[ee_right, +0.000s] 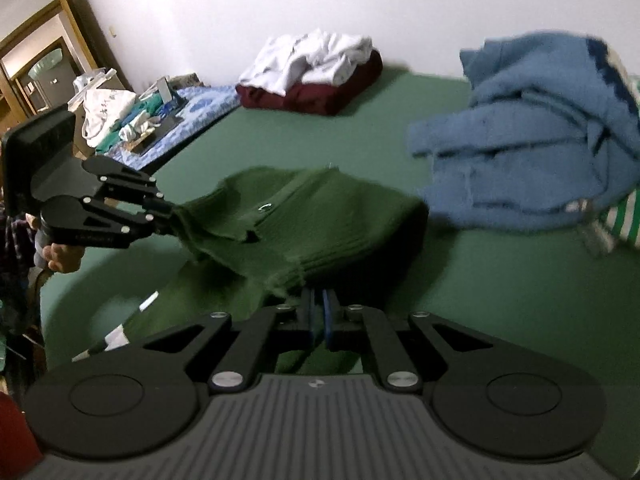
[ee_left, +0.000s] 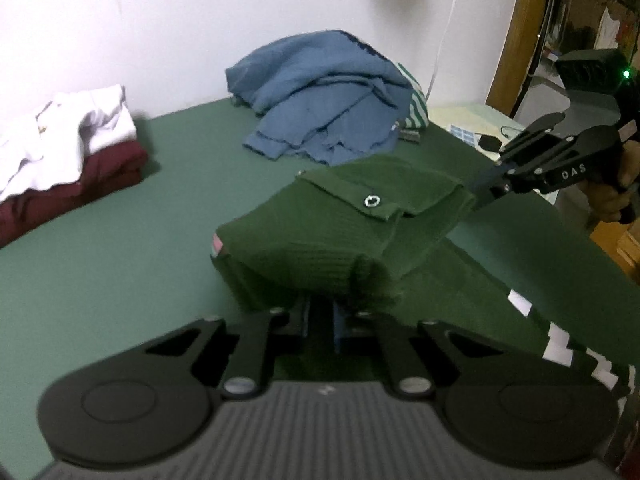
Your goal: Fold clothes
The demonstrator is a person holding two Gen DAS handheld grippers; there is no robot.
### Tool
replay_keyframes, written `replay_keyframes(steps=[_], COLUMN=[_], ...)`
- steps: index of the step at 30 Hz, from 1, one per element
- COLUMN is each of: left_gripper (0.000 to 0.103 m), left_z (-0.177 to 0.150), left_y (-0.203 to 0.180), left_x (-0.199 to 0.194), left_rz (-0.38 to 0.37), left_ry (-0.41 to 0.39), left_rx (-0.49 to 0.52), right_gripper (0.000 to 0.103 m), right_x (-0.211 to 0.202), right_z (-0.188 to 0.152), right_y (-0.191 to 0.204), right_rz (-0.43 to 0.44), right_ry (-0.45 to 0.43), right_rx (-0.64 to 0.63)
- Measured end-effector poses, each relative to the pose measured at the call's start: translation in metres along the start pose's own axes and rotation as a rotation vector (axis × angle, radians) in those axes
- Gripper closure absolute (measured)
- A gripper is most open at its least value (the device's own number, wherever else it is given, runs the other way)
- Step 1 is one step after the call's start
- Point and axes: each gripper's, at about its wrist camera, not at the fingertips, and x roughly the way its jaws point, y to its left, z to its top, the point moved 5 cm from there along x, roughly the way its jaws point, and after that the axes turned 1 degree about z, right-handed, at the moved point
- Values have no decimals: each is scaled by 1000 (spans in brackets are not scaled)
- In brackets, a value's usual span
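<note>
Green bed sheet [ee_left: 120, 280] bore a half-folded dark green garment [ee_left: 340, 232], left gripper [ee_left: 320, 308] and right gripper [ee_right: 318, 300] each clamped on an edge mid-fold; next move judged: lay the raised fabric flat, then release.

Black hand-held gripper [ee_left: 478, 194] w/ silver screws, plaid sleeve [ee_right: 16, 240]

A white wall [ee_left: 160, 20] rises behind the far edge of the green worktop [ee_left: 100, 260]. A white cable [ee_left: 446, 40] hangs down the wall, and a wooden door frame [ee_left: 516, 28] stands past the worktop's right edge.
</note>
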Motion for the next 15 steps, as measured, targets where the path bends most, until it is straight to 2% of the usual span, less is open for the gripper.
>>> replay_keyframes(steps=[2, 5, 6, 7, 8, 9, 12, 13, 15], left_gripper=[98, 95, 89, 71, 61, 49, 46, 38, 31], left_z=[-5, -12, -14, -15, -14, -14, -7, -5, -2], left_y=[0, 1, 2, 2, 3, 4, 10, 13, 16], left_x=[0, -14, -19, -22, -21, -19, -6, -1, 10], left_rz=[7, -41, -50, -54, -58, -62, -81, -100, -104], left_ry=[17, 12, 3, 0, 0, 1, 25, 27, 35], left_rx=[-6, -70, -89, -104, -121, -137, -232, -273, -336], right_gripper=[93, 80, 70, 57, 53, 53, 53, 53, 52], right_x=[1, -4, -8, -9, -9, -8, -5, -2, 6], right_z=[-7, -16, -17, -17, -15, -14, -9, -7, -5], right_y=[0, -4, -7, -11, -15, -20, -30, -33, -37], right_rz=[3, 15, 19, 17, 18, 19, 30, 42, 80], right_ry=[17, 16, -4, -22, -39, -55, -96, -105, -115], right_rx=[25, 114, 153, 195, 244, 292, 414, 450, 534])
